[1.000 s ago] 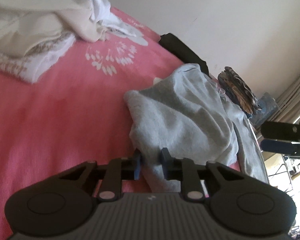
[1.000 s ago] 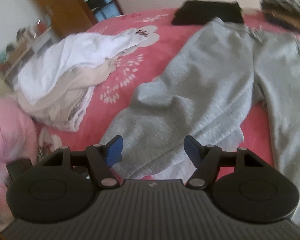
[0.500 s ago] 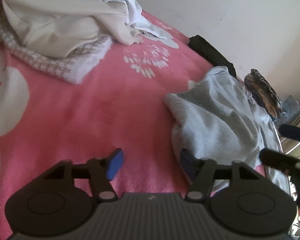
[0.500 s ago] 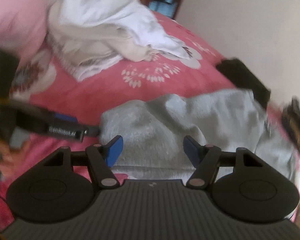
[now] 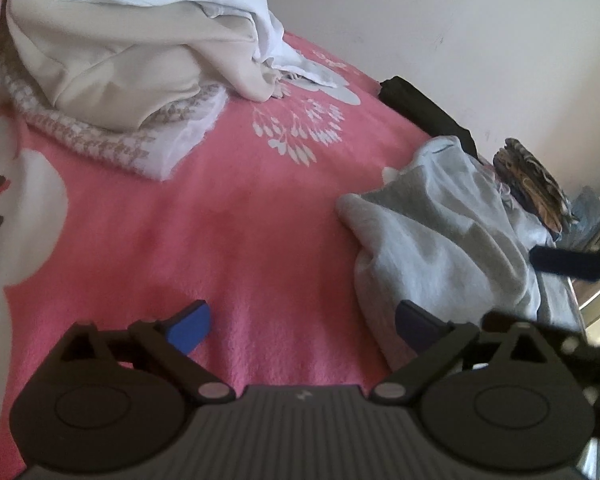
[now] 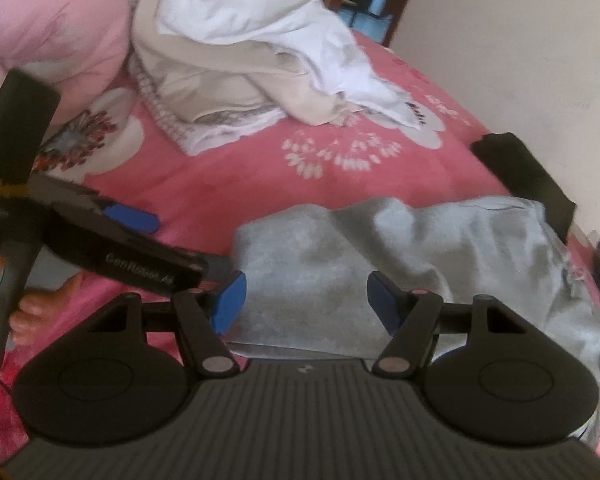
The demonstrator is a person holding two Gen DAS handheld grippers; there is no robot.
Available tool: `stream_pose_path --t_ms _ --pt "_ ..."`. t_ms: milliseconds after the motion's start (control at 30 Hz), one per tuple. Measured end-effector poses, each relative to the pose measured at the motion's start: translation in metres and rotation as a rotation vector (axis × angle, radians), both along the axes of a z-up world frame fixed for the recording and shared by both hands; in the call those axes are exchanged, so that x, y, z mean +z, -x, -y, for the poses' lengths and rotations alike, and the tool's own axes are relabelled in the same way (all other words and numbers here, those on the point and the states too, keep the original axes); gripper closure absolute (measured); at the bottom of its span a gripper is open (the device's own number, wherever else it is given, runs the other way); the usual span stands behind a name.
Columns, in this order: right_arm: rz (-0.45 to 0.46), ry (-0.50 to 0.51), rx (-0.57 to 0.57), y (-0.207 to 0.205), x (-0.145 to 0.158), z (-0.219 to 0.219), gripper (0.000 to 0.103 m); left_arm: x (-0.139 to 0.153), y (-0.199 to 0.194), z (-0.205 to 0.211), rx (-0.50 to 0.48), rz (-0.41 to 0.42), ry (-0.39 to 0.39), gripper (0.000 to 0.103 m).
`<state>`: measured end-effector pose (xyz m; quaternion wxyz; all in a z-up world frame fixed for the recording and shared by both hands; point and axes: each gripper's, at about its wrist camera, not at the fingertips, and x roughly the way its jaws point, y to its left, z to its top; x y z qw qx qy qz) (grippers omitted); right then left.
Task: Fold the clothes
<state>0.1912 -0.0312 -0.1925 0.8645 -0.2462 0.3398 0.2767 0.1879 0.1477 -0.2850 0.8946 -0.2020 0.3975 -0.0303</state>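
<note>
Two claws, left (image 5: 302, 322) opening, one grey garment (image 6: 400, 248).

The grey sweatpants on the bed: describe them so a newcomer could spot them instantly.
On the pink floral blanket, look at the side opposite the heap of white and cream laundry. The soft grey fleece sweatpants lie folded over there, the only grey garment, just before a flat black cloth.
</note>
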Motion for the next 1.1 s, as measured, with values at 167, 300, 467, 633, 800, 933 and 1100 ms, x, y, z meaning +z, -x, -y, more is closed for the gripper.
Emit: stream_pose_path --t_ms 167,300,467,633,800,933,1100 --pt "-0.018 -0.020 0.055 -0.002 -0.010 -0.007 0.036 -0.001 -0.002 -0.008 0.031 -0.005 0.016 0.002" --pt "-0.044 -0.037 0.090 -0.004 -0.017 -0.011 0.036 0.000 -0.006 -0.014 0.050 -0.017 0.023 0.002" --pt "-0.050 -0.012 0.136 -0.004 -0.031 -0.023 0.035 -0.001 -0.009 -0.020 0.065 -0.030 0.030 0.002" --pt "-0.045 0.017 0.174 -0.004 -0.050 -0.039 0.034 -0.002 -0.012 -0.016 0.060 -0.035 0.001 0.000" --pt "-0.045 0.067 0.155 -0.010 -0.067 -0.049 0.034 -0.002 -0.013 -0.013 0.052 -0.033 -0.026 0.000" --pt "-0.041 0.068 0.110 -0.016 -0.070 -0.045 0.063 -0.002 -0.014 -0.012 0.056 -0.030 -0.029 0.000" --pt "-0.095 -0.055 0.013 -0.030 -0.059 -0.018 0.092 -0.003 -0.014 -0.010 0.067 -0.024 -0.038 0.000"
